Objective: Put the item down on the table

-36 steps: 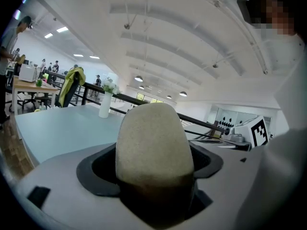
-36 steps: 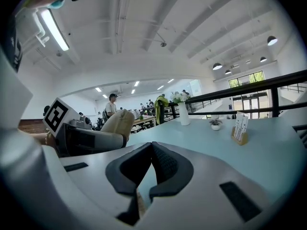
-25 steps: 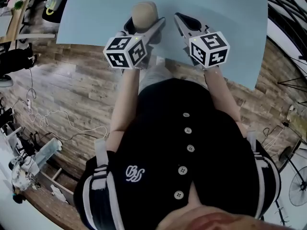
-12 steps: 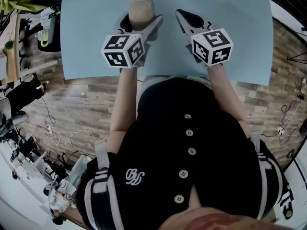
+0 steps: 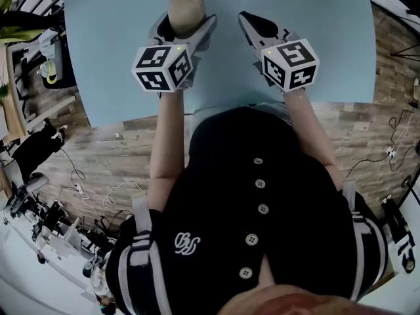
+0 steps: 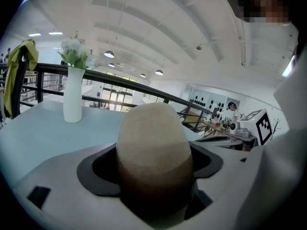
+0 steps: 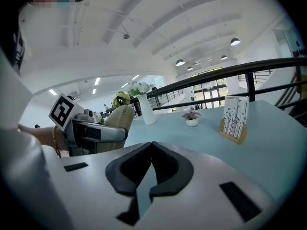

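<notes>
A beige, egg-shaped item (image 5: 185, 13) with a darker lower half stands upright between the jaws of my left gripper (image 5: 184, 21), which is shut on it over the light blue table (image 5: 315, 44). In the left gripper view the item (image 6: 154, 162) fills the gap between the dark pads. Whether it touches the tabletop is hidden. My right gripper (image 5: 252, 22) hovers beside it to the right, shut with nothing in it; its pads meet in the right gripper view (image 7: 151, 150), where the item (image 7: 122, 119) shows at the left.
A white vase with flowers (image 6: 73, 99) stands far back on the table. A small potted plant (image 7: 192, 120) and a wooden card holder (image 7: 235, 118) sit toward the right. Wooden floor with cables and clutter (image 5: 39, 195) lies below the near table edge.
Both grippers sit a little farther over the table than a second ago, the left one slightly more to the left. The item stays gripped; the right jaws stay shut.
</notes>
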Demonstrator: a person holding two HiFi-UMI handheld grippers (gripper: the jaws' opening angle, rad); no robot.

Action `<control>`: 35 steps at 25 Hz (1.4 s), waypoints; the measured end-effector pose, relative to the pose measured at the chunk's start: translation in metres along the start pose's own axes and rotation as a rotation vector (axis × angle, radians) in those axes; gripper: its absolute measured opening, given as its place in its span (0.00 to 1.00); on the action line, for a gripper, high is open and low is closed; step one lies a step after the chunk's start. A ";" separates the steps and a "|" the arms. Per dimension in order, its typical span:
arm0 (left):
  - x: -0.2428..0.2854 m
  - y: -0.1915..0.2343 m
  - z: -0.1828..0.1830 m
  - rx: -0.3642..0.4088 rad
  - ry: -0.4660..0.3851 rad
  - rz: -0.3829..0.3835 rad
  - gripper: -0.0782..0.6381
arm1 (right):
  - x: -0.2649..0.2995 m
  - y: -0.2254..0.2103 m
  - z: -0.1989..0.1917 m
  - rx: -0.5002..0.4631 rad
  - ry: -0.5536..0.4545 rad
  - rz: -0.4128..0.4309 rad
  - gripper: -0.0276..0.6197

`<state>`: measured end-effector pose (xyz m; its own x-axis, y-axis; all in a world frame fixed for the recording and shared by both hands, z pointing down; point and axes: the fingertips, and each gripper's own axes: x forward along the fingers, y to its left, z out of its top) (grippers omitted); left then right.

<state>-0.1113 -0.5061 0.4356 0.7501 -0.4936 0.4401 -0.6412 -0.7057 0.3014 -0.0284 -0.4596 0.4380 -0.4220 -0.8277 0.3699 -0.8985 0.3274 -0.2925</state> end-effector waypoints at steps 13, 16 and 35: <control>0.026 0.032 -0.034 0.293 0.276 -0.124 0.70 | 0.024 -0.005 -0.010 0.008 0.040 -0.026 0.06; 0.038 0.033 -0.046 0.366 0.367 -0.176 0.70 | 0.024 -0.011 -0.013 0.003 0.053 -0.027 0.06; 0.084 0.045 -0.090 0.491 0.630 -0.301 0.71 | 0.035 -0.026 -0.037 0.041 0.107 -0.051 0.06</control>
<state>-0.0918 -0.5336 0.5621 0.5543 0.0224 0.8320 -0.1768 -0.9736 0.1440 -0.0244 -0.4802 0.4916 -0.3881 -0.7886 0.4770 -0.9144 0.2649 -0.3059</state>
